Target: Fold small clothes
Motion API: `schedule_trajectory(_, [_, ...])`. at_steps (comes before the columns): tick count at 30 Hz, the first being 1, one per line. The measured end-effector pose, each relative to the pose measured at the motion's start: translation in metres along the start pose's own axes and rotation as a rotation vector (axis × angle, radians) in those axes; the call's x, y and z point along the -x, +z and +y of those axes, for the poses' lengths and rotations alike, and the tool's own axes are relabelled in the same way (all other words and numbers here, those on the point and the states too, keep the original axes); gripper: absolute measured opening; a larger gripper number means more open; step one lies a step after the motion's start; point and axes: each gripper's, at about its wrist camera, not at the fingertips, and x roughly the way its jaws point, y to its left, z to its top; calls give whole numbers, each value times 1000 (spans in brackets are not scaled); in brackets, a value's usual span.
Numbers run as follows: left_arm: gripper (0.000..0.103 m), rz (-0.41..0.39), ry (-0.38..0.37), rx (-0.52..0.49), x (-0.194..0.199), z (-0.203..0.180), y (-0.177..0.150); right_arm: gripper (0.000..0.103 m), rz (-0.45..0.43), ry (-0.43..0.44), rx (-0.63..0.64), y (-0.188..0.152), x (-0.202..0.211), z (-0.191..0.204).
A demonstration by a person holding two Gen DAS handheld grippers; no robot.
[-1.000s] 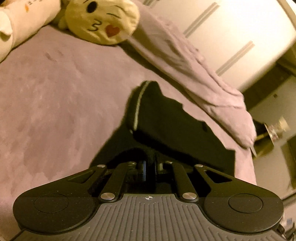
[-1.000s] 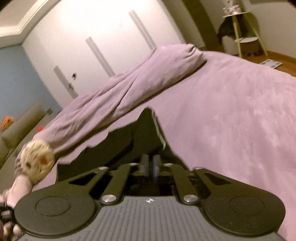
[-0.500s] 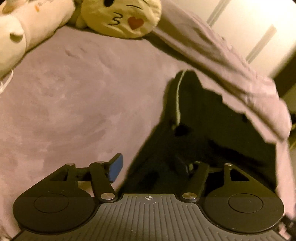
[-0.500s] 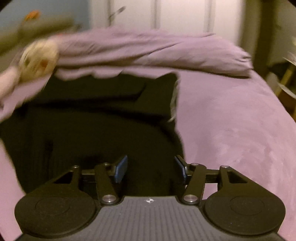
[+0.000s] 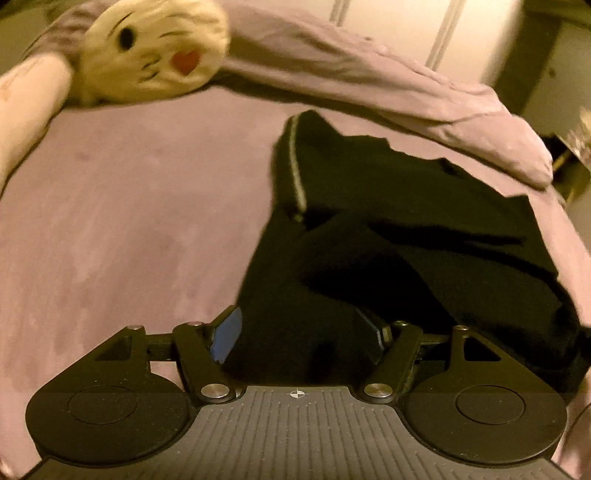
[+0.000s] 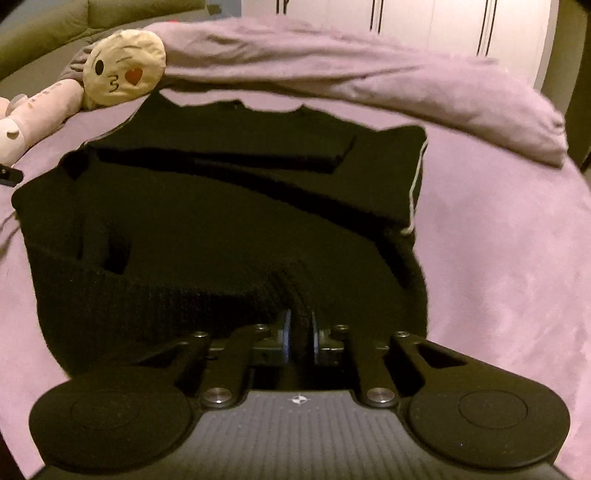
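A black garment with a pale stripe along one edge lies spread on the purple bed. My left gripper hovers open over the garment's near left edge. Dark cloth lies between its wide-set fingers, and the blue pad is clear of it. In the right wrist view the garment has a sleeve folded across its chest and the stripe at the right. My right gripper is closing, its pads pinching a ridge of the near hem.
A round emoji cushion and a pale plush toy sit at the bed's far left. A rolled purple duvet runs along the far edge, with white wardrobe doors behind. Bare purple sheet lies right of the garment.
Both grippers, shut on the garment a second ago, opened and dropped closer to the bed. The right one has closed again on the near hem. The left one stays open.
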Motion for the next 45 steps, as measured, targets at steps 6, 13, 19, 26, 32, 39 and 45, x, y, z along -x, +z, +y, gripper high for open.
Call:
schedule_trajectory(6, [74,-28,11,-117,-33,-22,23,7,-184,-133,-242,11,18,-29])
schedule_trajectory(13, [73,23,-32,-279,-71,-41,25,9,-62,-147,-266,-6,-13,-37])
schedule_trajectory(19, [50,67,-38,-314,-89,-39,21,24,-22,-85,-239,0,-24,-41])
schedule_trajectory(26, [14,76,-99,-312,-91,-37,30,46,19,-19,-210,5,-38,-38])
schedule_trajectory(32, [19,85,-130,-274,-98,-36,33,28,-5,-43,-200,4,-41,-33])
schedule_trajectory(39, [17,95,-148,-256,-102,-36,35,31,-4,-53,-168,2,-46,-29])
schedule_trajectory(45, [7,64,-143,-259,-100,-36,33,33,2,-61,-159,3,-46,-26])
